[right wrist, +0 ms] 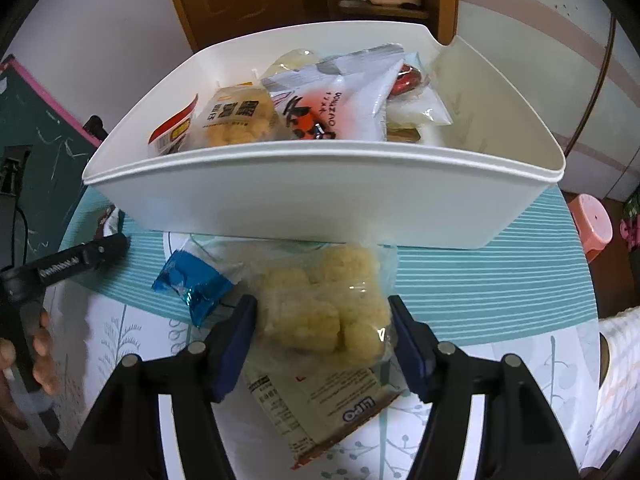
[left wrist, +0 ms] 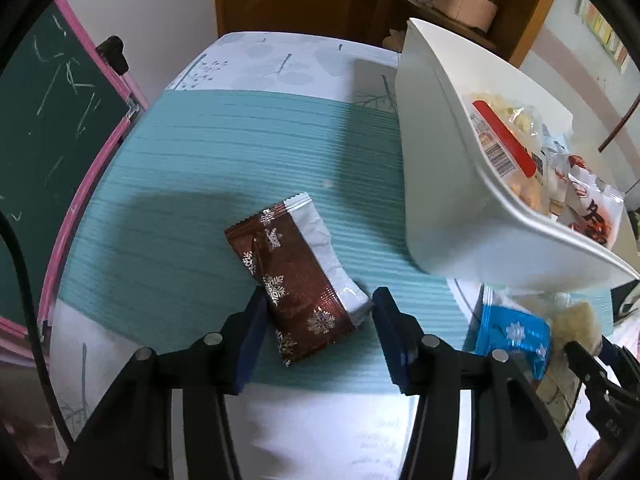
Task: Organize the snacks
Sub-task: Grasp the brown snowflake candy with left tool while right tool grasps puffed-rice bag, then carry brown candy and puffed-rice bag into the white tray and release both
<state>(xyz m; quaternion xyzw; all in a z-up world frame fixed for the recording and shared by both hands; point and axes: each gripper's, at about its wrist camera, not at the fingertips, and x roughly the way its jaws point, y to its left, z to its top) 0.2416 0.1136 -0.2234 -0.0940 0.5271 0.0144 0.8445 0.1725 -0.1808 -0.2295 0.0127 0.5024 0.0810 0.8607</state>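
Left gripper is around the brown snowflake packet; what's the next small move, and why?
Probably lift the brown snowflake packet slightly and carry it toward the white bin. The left gripper already brackets its near end, and the bin holds other snacks.

Both claws tip steeply down: left claw [left wrist: 318, 306] nearly closed on a packet, right claw [right wrist: 322, 320] half open around a bag, pads touching.

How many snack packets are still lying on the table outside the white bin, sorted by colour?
Brown snowflake packet: 1
Blue packet: 1
Clear bag of yellow puffs: 1
Total: 3
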